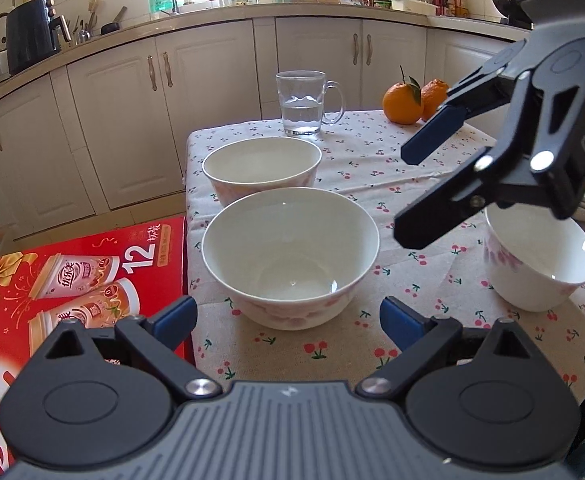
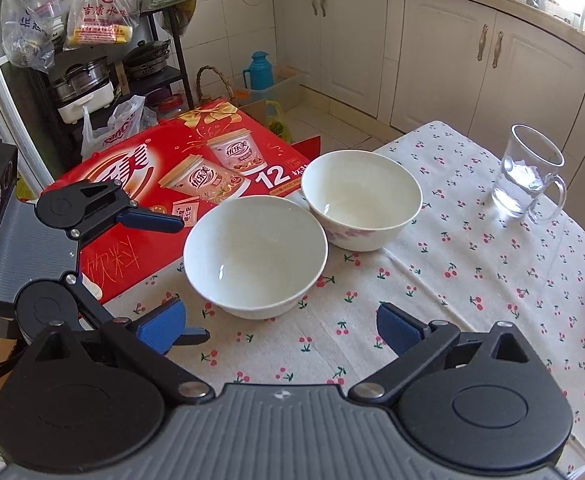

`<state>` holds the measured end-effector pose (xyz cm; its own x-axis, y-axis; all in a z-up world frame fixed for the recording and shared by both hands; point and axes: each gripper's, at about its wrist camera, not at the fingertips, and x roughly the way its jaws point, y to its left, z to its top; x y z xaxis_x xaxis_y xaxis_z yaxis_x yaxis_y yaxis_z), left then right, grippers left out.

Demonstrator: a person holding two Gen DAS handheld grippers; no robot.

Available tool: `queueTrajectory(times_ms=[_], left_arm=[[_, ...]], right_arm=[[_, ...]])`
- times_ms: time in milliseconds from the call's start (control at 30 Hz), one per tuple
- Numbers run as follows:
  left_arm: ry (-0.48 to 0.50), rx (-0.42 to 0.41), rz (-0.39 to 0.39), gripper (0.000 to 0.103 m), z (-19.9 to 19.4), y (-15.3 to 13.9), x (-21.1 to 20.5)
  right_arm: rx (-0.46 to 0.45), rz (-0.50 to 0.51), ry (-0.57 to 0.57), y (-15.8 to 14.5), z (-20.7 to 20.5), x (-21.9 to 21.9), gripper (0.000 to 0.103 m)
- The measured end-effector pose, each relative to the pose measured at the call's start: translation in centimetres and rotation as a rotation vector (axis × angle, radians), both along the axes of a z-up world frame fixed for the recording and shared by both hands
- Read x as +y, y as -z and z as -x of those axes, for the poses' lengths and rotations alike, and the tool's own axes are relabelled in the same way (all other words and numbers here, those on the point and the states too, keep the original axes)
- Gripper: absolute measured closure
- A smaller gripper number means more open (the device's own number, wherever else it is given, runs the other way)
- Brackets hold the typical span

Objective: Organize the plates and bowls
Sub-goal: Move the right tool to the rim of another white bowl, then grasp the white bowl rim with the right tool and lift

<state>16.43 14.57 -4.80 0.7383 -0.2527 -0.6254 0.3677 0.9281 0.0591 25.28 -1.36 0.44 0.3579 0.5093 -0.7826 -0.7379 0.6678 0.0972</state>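
Your left claw [image 1: 288, 318] is spread wide and empty, straddling the near bowl [image 1: 290, 256] so it can close on the rim. Just behind that bowl sits the second bowl [image 1: 262, 170]; to its right, a third [image 1: 540, 268]. Your right claw [image 2: 280, 326] hangs released above the table [image 2: 472, 280], holding nothing.

Two bowls [image 1: 290, 256] side by side on table [image 1: 372, 160]

Each gripper, the left gripper [image 1: 288, 314] and the right gripper [image 2: 280, 322], has black linkage arms, silver pivot screws, blue pads [image 1: 402, 322], and a ribbed grey body.
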Motion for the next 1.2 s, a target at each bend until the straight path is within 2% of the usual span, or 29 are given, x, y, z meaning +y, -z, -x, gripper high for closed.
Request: queueTrajectory(times_ms=[267, 400, 533, 933, 1200], left_arm=[[0.012, 0.002, 0.030, 0.008, -1.0, 0.4, 0.0], [0.013, 0.002, 0.040, 0.008, -1.2, 0.4, 0.1], [0.013, 0.009, 0.046, 0.016, -1.3, 0.5, 0.1], [0.023, 0.017, 0.054, 0.019, -1.7, 0.6, 0.4], [0.030, 0.021, 0.050, 0.019, -1.8, 0.5, 0.4]], right_arm=[[0.063, -0.013, -0.006, 1.4, -3.5, 1.9, 0.007], [0.092, -0.019, -0.014, 2.2, -4.4, 2.6, 0.014], [0.107, -0.020, -0.019, 2.7, -5.1, 3.2, 0.022], [0.156, -0.056, -0.005, 3.7, -6.5, 3.5, 0.038], [0.176, -0.085, -0.011, 3.8, -6.7, 3.6, 0.042]])
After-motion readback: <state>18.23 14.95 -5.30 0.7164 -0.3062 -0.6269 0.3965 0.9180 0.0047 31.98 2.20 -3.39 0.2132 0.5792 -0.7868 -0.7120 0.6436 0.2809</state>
